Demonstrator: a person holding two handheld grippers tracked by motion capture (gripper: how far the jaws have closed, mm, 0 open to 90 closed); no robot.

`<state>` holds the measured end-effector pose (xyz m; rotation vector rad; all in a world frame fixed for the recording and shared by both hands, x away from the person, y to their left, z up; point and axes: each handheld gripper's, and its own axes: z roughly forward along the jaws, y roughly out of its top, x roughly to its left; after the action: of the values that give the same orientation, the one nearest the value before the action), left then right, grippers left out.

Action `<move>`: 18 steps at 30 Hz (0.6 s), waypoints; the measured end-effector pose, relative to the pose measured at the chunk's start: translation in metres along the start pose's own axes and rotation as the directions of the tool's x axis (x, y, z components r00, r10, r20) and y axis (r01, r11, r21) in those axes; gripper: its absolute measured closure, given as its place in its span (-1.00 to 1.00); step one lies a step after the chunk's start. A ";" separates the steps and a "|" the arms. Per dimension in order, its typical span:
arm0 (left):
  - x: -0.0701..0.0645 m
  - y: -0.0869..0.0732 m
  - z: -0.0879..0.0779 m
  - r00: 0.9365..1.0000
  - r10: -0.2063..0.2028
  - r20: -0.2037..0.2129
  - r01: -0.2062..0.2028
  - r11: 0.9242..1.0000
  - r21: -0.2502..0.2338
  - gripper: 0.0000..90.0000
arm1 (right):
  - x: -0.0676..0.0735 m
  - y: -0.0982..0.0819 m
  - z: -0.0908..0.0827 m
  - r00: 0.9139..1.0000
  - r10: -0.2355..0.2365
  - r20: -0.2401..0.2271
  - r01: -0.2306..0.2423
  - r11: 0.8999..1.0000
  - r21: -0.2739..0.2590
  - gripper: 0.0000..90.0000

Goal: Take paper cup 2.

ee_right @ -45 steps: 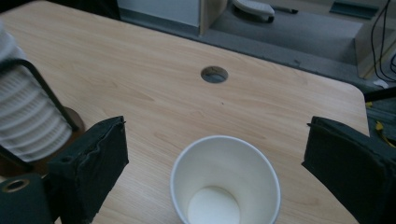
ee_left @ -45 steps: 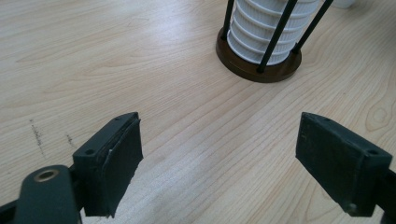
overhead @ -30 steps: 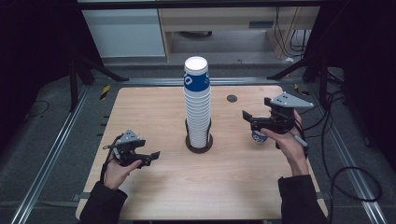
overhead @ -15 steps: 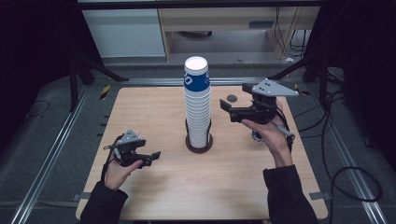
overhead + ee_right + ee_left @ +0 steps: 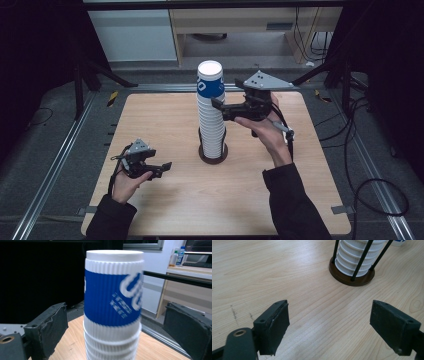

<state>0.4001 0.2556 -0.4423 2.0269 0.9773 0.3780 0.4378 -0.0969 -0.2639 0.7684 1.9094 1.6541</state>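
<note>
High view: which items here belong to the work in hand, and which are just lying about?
In the job:
- tall stack of white ribbed paper cups, blue-banded cup on top
- round dark brown holder with black rods
- right gripper, jaws open beside the stack's top
- left gripper, open, low over the table

Lying about:
- water bottle on the desk behind
- loose cables on the floor

Table [image 5: 287, 277]: pale wood-grain top, smooth, matt, a few dark scuffs. Cup stack [image 5: 113, 310]: ribbed paper, white, top cup with blue printed band. Holder base [image 5: 342, 277]: dark brown, smooth; black thin rods. Tongs' pads [image 5: 47, 327]: black, matt, rough-edged rubbery facing.
</note>
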 end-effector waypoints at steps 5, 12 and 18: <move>0.000 0.000 -0.001 1.000 -0.005 0.003 0.005 1.000 -0.005 -0.66 | 0.004 0.001 0.019 1.000 -0.004 0.008 0.004 1.000 0.012 -0.87; 0.000 0.000 -0.001 1.000 -0.004 0.003 0.004 1.000 -0.010 -0.66 | 0.004 -0.002 0.036 1.000 0.016 0.011 -0.016 1.000 0.025 -0.86; 0.000 0.000 0.000 1.000 -0.001 0.006 0.001 1.000 -0.004 -0.66 | 0.002 -0.007 0.050 0.999 0.033 0.016 -0.033 0.999 0.026 -0.79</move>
<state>0.3998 0.2557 -0.4419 2.0227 0.9730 0.3734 0.4704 -0.0613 -0.2782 0.8250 1.9206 1.6410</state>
